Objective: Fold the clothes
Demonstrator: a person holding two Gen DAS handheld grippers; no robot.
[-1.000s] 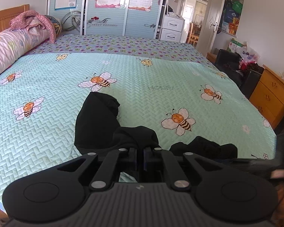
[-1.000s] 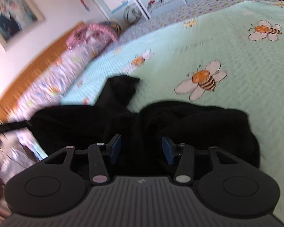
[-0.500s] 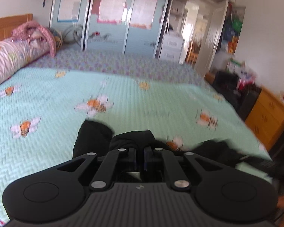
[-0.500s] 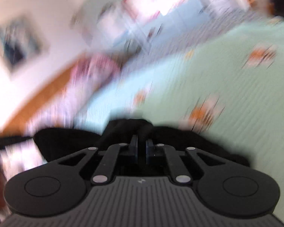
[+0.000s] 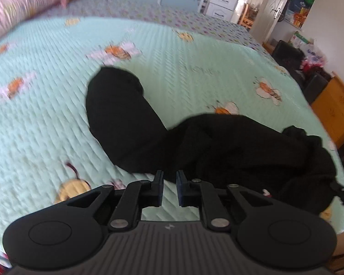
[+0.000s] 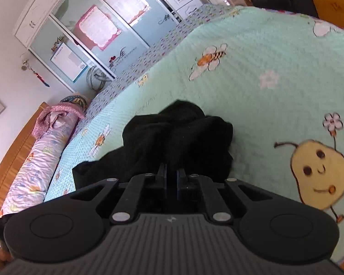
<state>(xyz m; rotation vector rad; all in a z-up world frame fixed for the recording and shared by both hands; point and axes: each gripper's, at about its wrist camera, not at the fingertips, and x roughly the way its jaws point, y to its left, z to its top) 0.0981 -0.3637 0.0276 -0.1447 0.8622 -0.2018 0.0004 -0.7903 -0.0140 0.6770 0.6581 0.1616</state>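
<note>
My left fingers (image 5: 158, 184) stand a narrow gap apart with only green quilt showing between them; the left gripper (image 5: 169, 183) has hold of nothing, and its tips sit just short of the near edge of the black garment (image 5: 195, 142). My right gripper (image 6: 171, 178) is pinched nearly closed, a thin blue-lined slit left between the fingers (image 6: 161, 178), and dark cloth runs straight into that slit, so I seem to be gripping a fold of the garment, though the pinched edge itself is too dark to make out.

The left wrist view gives the garment's spread: it lies crumpled on the bee-print quilt (image 5: 57, 119), one long lobe reaching away toward the upper left, the bulk running off to the right toward the bed's edge, so its long axis goes roughly left-right across the bed, bent at the middle. The right wrist view shows it end-on instead, bunched into a heap right ahead of the fingers, and also shows a pear-faced figure printed on the quilt (image 6: 321, 174) to the right.

The rolled floral bedding (image 6: 36, 171) lies along the wooden headboard (image 6: 13, 158). A white drawer unit (image 5: 220, 2) stands beyond the bed, drawers shut, contents hidden. An orange wooden cabinet (image 5: 334, 110) stands at the right.
</note>
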